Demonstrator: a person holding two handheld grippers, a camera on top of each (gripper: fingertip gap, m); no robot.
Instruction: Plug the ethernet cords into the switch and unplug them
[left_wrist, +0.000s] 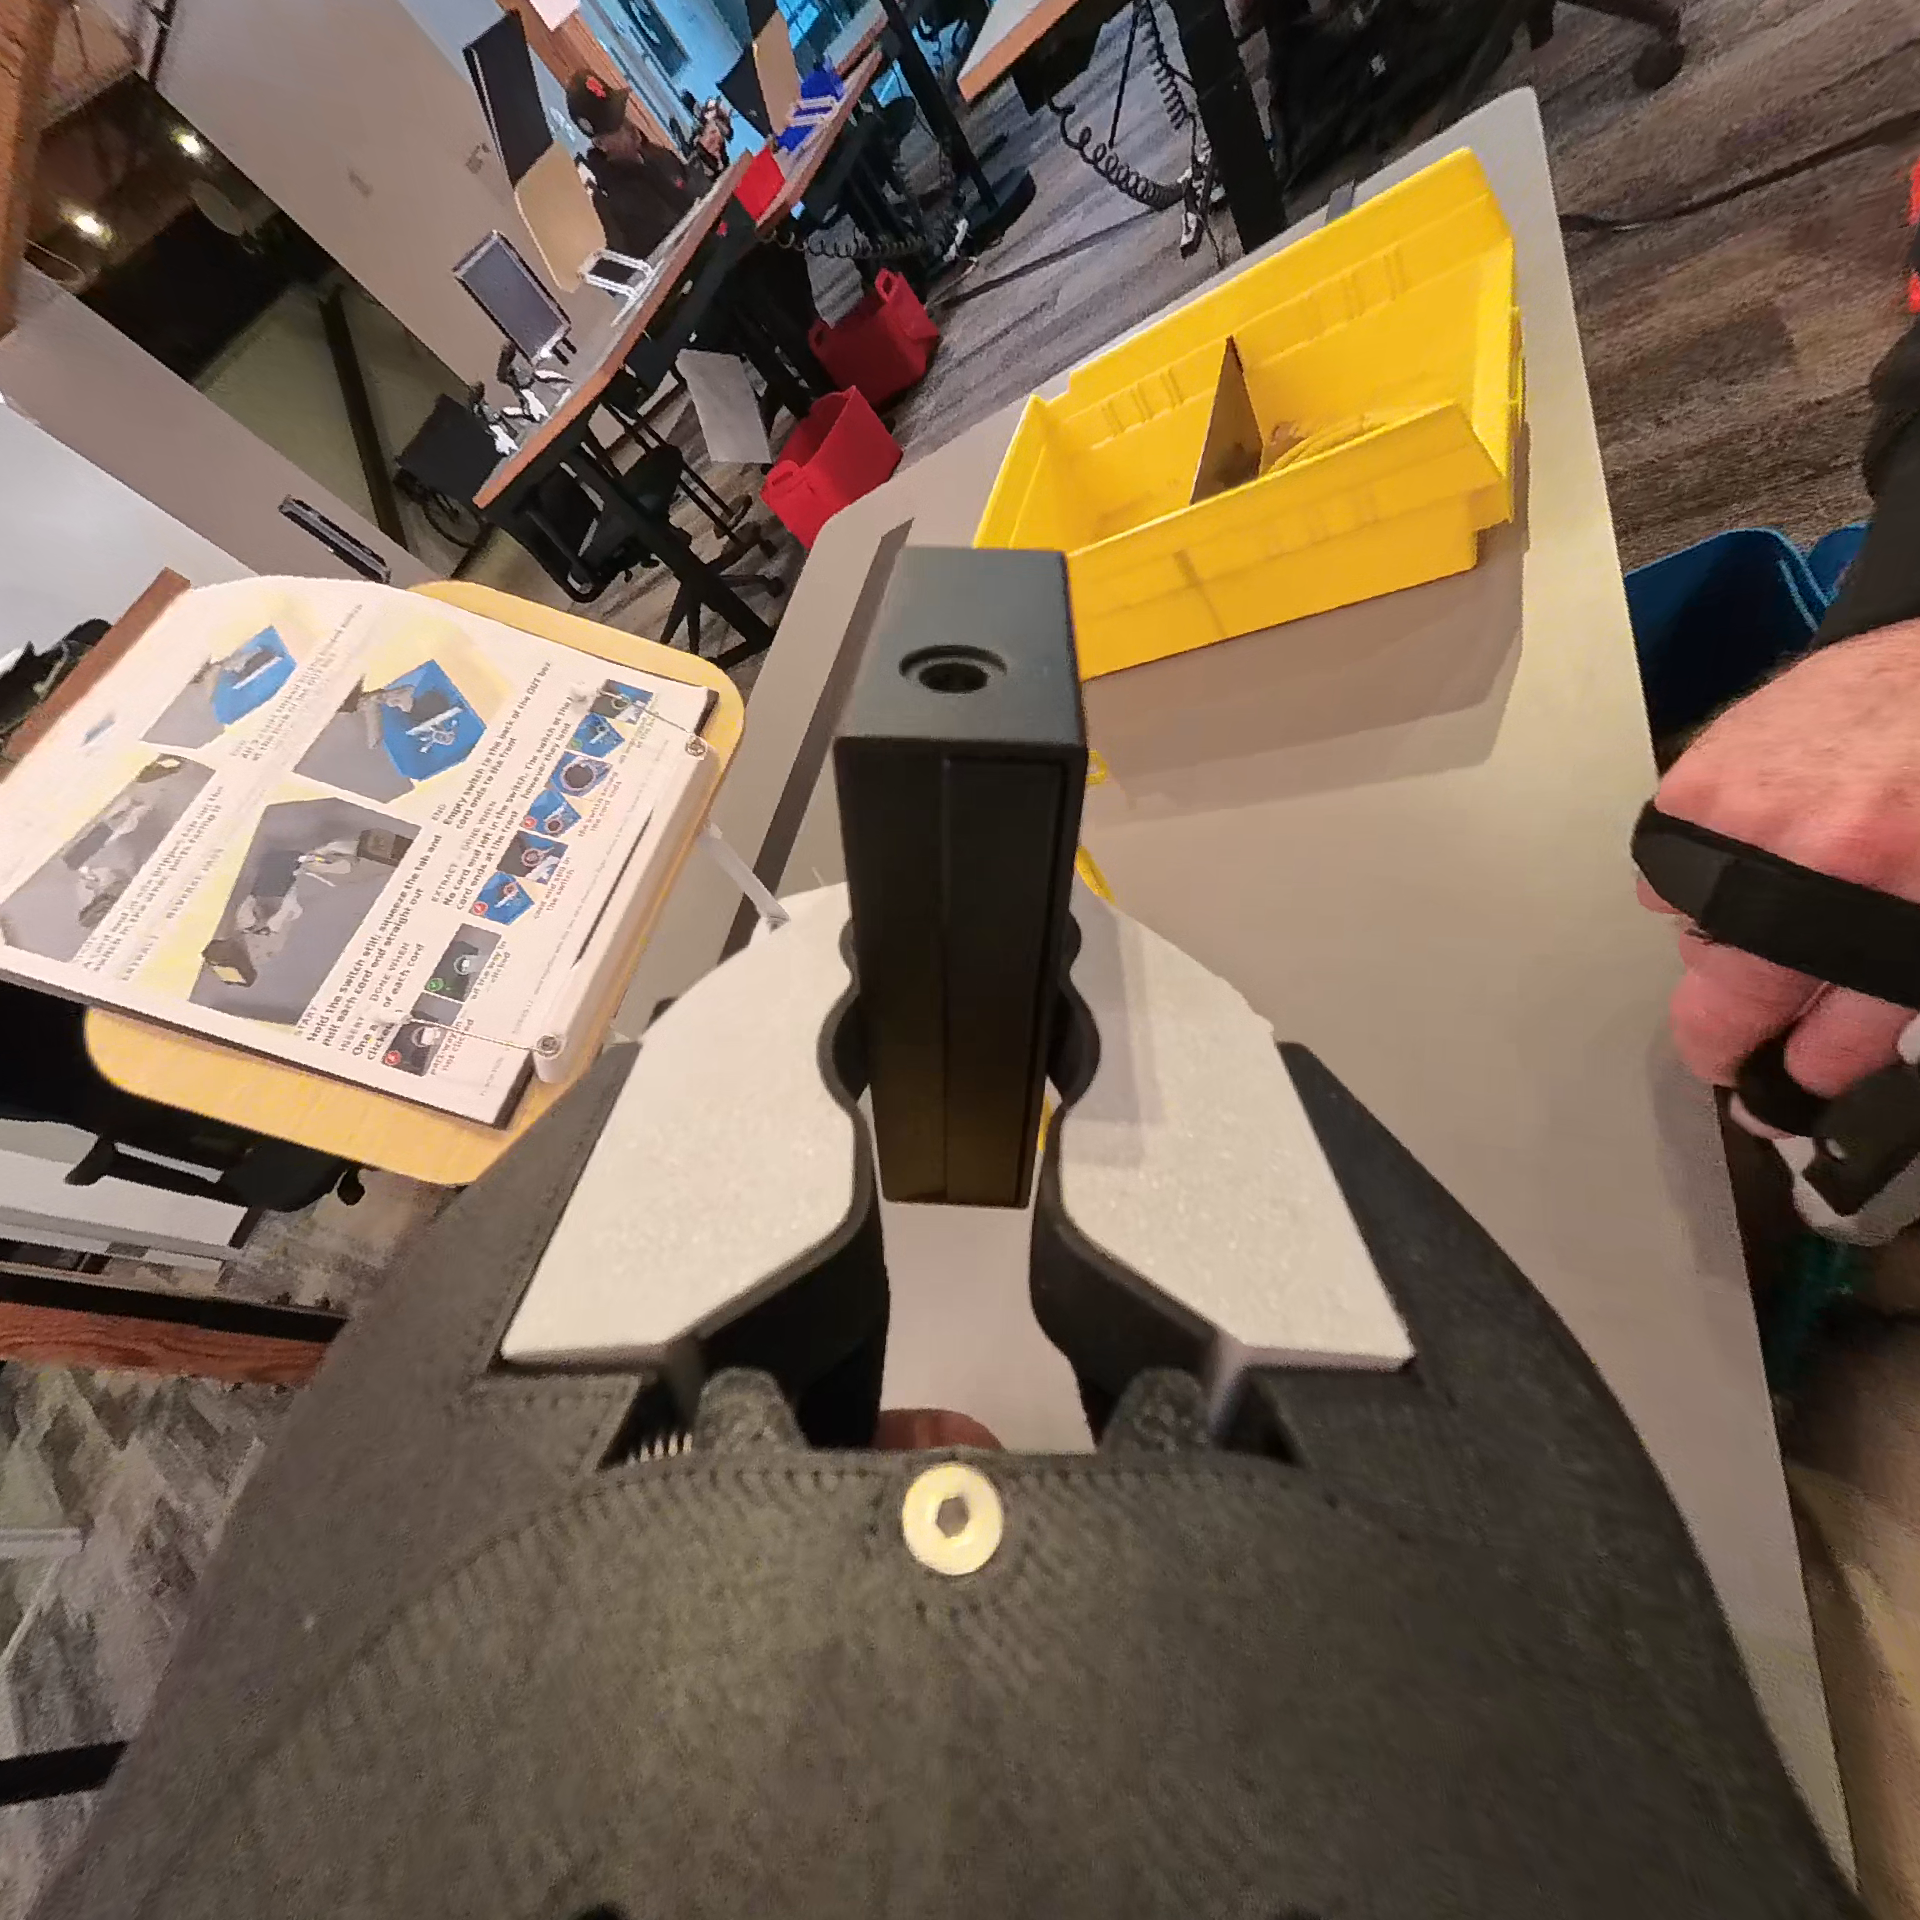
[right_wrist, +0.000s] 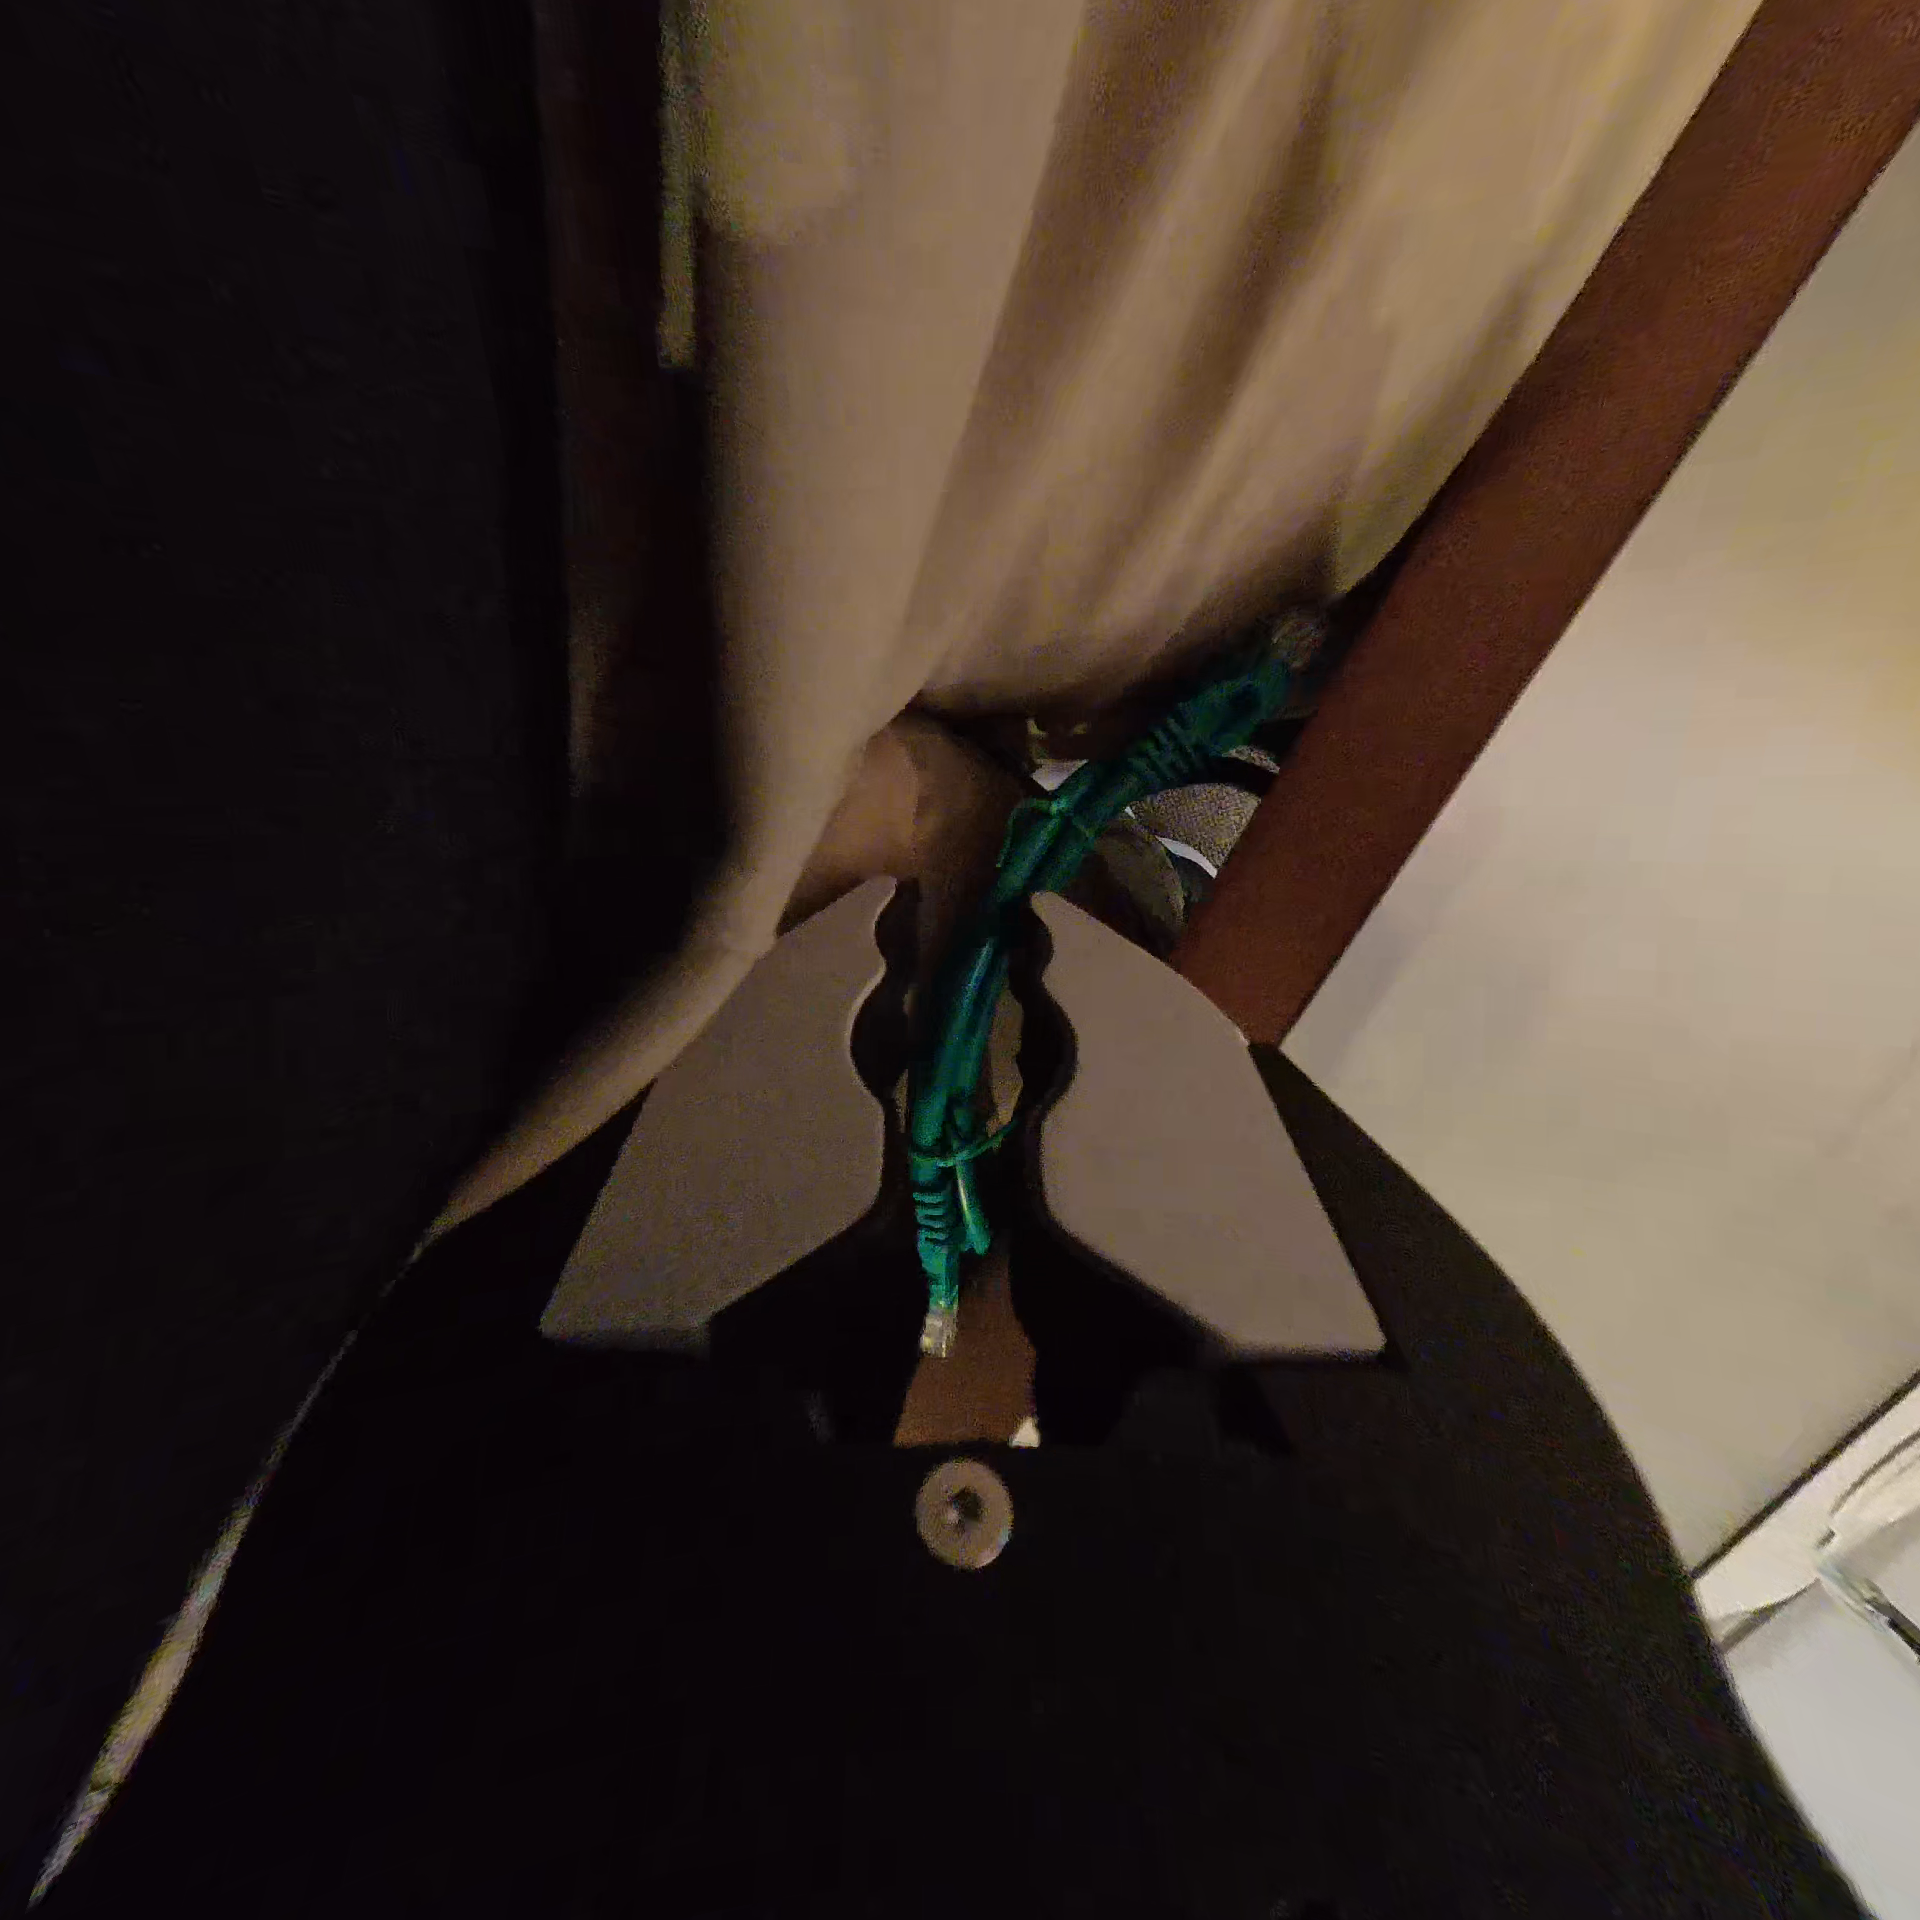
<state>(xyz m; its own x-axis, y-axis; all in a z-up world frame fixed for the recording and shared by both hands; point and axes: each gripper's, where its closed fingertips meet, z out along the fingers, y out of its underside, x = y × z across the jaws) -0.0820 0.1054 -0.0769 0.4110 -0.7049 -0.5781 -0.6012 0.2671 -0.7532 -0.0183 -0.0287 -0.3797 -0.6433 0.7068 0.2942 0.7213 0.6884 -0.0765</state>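
Observation:
In the left wrist view my left gripper (left_wrist: 961, 966) is shut on a black box-shaped switch (left_wrist: 961, 831) and holds it on end above the grey table (left_wrist: 1403, 1039); its ports are hidden. In the right wrist view my right gripper (right_wrist: 961, 935) is shut on a bundled green ethernet cord (right_wrist: 966, 1039), tied with thin ties. One clear plug (right_wrist: 940, 1325) hangs toward the camera, and another green plug end (right_wrist: 1216, 717) points away. The right gripper sits below the table edge, in dim light. A hand (left_wrist: 1818, 862) holds the right gripper's handle at the table's right edge.
A yellow divided bin (left_wrist: 1299, 436) stands at the far end of the table with cords inside. An instruction sheet on a stand (left_wrist: 343, 831) is to the left. A blue bin (left_wrist: 1725, 623) sits beyond the right edge. A brown table edge (right_wrist: 1507, 582) and beige cloth (right_wrist: 1039, 364) crowd the right gripper. My hands' fingertips stand some 35 cm from each other.

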